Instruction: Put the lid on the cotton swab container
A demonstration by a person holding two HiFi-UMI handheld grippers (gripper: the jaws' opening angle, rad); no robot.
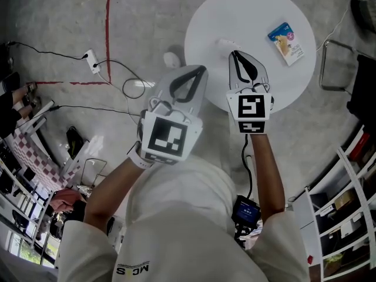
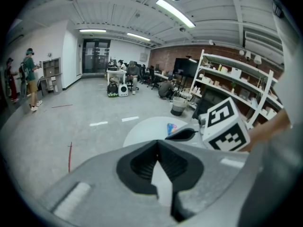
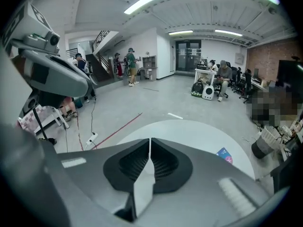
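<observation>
A round white table (image 1: 252, 16) stands ahead of me. On it lies a flat blue and white packet (image 1: 286, 42), also seen as the packet (image 2: 171, 128) and the packet (image 3: 224, 155) in the two gripper views. A small white object (image 1: 226, 42) lies near the table's middle, too small to identify. My left gripper (image 1: 201, 69) is held off the table's left edge, jaws shut and empty, as the left gripper (image 2: 157, 141) shows close up. My right gripper (image 1: 234, 53) hovers over the table next to the small white object; the right gripper (image 3: 150, 139) is shut on nothing.
A power strip (image 1: 93, 60) and black cables (image 1: 132, 87) lie on the grey floor to the left, by a red floor line (image 1: 108, 28). Shelving (image 1: 346, 210) stands at the right. A chair frame (image 1: 335, 63) is beside the table. People stand and sit far off.
</observation>
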